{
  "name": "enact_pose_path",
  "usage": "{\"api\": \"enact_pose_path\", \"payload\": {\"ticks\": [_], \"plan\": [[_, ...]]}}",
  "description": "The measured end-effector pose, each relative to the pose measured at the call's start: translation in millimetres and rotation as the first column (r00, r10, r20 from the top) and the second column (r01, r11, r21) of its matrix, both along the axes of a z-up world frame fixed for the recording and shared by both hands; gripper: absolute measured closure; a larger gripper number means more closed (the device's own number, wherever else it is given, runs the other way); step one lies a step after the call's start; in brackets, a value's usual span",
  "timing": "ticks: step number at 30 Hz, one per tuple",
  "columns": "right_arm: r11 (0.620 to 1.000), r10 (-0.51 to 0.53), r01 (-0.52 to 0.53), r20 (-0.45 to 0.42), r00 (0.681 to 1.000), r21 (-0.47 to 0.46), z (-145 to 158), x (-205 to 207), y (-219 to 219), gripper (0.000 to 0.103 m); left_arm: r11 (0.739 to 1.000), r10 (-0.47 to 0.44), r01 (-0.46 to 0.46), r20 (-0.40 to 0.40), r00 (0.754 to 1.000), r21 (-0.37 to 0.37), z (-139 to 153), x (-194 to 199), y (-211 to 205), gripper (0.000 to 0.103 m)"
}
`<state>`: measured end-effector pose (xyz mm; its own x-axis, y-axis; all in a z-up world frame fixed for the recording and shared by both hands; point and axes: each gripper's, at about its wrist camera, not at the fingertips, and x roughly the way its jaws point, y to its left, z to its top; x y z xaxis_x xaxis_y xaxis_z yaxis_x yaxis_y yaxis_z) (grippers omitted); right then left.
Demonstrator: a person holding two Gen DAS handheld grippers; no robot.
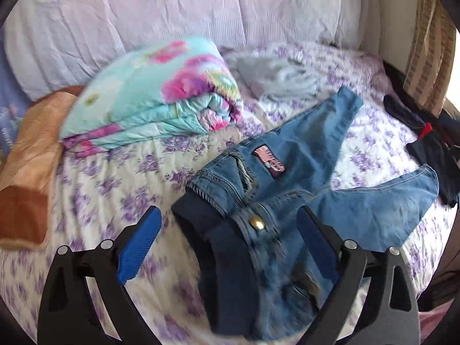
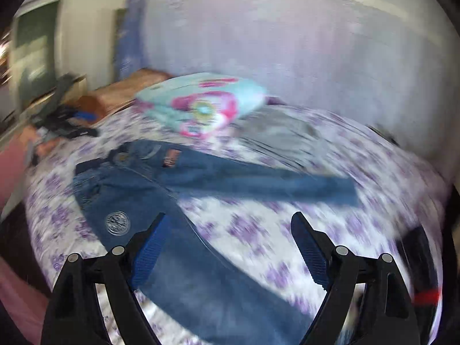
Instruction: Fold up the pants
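Note:
Small blue jeans (image 1: 290, 181) lie spread on a bed with a purple-flowered sheet (image 1: 115, 189). They have a dark knit waistband (image 1: 218, 230), a brass button (image 1: 256, 223) and a pink patch. My left gripper (image 1: 230, 247) is open just above the waistband, its blue pads on either side of it. In the right wrist view the jeans (image 2: 184, 201) lie with their legs apart, one leg running under my open right gripper (image 2: 230, 247). That view is blurred.
A folded turquoise floral quilt (image 1: 161, 97) lies behind the jeans, with a grey garment (image 1: 279, 77) beside it. A brown blanket (image 1: 31, 149) lies at the left edge. Dark clothes (image 1: 425, 141) lie at the right edge. Pale cushions (image 1: 172, 8) stand behind.

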<state>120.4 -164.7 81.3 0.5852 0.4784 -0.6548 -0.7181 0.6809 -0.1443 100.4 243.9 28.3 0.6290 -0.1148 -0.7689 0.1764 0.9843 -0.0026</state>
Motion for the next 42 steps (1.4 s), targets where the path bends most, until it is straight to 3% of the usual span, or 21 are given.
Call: {"api": "enact_pose_path", "payload": {"ticks": [2,4,11,16,21,23,27,29,30,32,36,42], "plan": [[0.987,0.127,-0.129,-0.032,0.991,-0.092,-4,36,42,0.012,1.0,-0.029,0.028,-0.062,0.998,-0.007,-13,32,5,0.011],[0.97,0.182,-0.193,-0.089,0.979,-0.145,-13,74,68,0.012,0.999,-0.052,0.052,-0.1,0.994,-0.002,-26,54,9,0.011],[0.913,0.245,-0.308,-0.243,0.938,-0.269,-72,179,126,0.019,0.987,-0.161,0.156,-0.212,0.964,-0.038,-69,118,24,0.021],[0.868,0.225,-0.342,-0.33,0.917,-0.361,-122,246,147,0.028,0.954,-0.298,0.276,-0.302,0.905,-0.115,-96,148,25,0.023],[0.778,0.233,-0.427,-0.418,0.878,-0.462,-164,271,149,0.028,0.911,-0.412,0.369,-0.362,0.836,-0.185,-108,162,23,0.022],[0.769,0.24,-0.452,-0.451,0.86,-0.453,-173,276,147,0.026,0.89,-0.455,0.409,-0.392,0.8,-0.201,-112,165,19,0.022],[0.757,0.253,-0.48,-0.478,0.841,-0.444,-179,274,146,0.028,0.895,-0.446,0.397,-0.449,0.774,-0.204,-121,178,12,0.02],[0.765,0.241,-0.48,-0.5,0.832,-0.43,-177,271,143,0.046,0.903,-0.429,0.377,-0.456,0.78,-0.206,-120,180,11,0.022],[0.765,0.237,-0.473,-0.491,0.838,-0.438,-174,268,140,0.054,0.905,-0.426,0.38,-0.445,0.788,-0.193,-117,178,10,0.031],[0.77,0.217,-0.443,-0.465,0.858,-0.459,-167,266,132,0.088,0.893,-0.449,0.399,-0.424,0.786,-0.208,-112,175,7,0.05],[0.795,0.216,-0.397,-0.396,0.892,-0.459,-143,245,114,0.094,0.909,-0.418,0.378,-0.39,0.821,-0.178,-101,166,10,0.073],[0.832,0.219,-0.282,-0.185,0.958,-0.477,-89,186,89,0.094,0.927,-0.362,0.376,-0.247,0.899,0.007,-59,138,-1,0.08]]}}
